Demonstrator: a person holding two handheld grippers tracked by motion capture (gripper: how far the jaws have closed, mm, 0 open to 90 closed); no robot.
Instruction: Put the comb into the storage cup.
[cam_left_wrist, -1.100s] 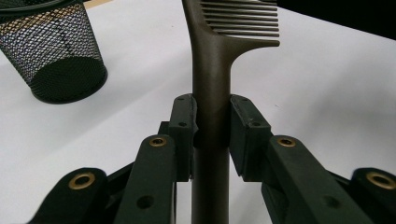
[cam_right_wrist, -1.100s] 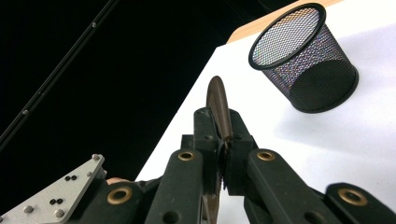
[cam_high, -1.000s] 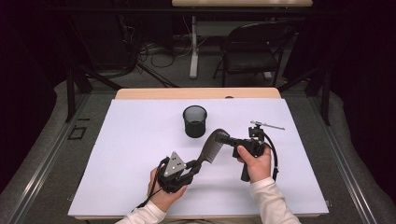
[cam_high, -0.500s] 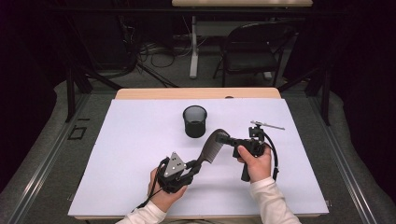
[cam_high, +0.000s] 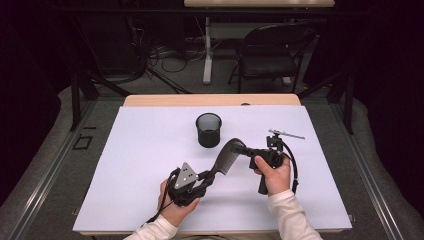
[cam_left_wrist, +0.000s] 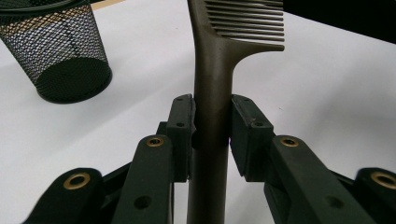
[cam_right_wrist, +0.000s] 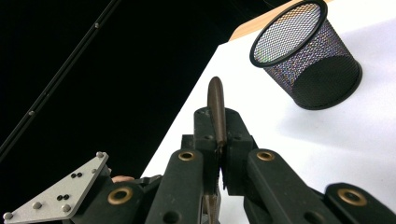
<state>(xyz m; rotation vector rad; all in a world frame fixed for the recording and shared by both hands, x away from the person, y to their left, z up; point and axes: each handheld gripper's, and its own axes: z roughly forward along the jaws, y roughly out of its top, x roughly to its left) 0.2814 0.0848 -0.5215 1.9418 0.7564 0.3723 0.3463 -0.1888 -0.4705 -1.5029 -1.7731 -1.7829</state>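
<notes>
A dark brown comb (cam_high: 226, 159) hangs a little above the white table, held at both ends. My left gripper (cam_high: 204, 178) is shut on its handle; in the left gripper view the handle (cam_left_wrist: 212, 70) stands upright between the jaws of the left gripper (cam_left_wrist: 212, 109), teeth pointing right. My right gripper (cam_high: 246, 150) is shut on the toothed end; the right gripper view shows the comb (cam_right_wrist: 216, 109) edge-on, pinched by the right gripper (cam_right_wrist: 218, 140). A black mesh cup (cam_high: 208, 129) stands upright just beyond the comb, also the mesh cup (cam_left_wrist: 56, 51) and the mesh cup (cam_right_wrist: 308, 56).
The white table top (cam_high: 125, 165) spreads wide on the left and behind the cup, with a wooden strip (cam_high: 210, 100) along its far edge. A folding chair (cam_high: 272, 55) and cables stand on the floor beyond. The left gripper's grey plate (cam_right_wrist: 60, 191) lies close below the right gripper.
</notes>
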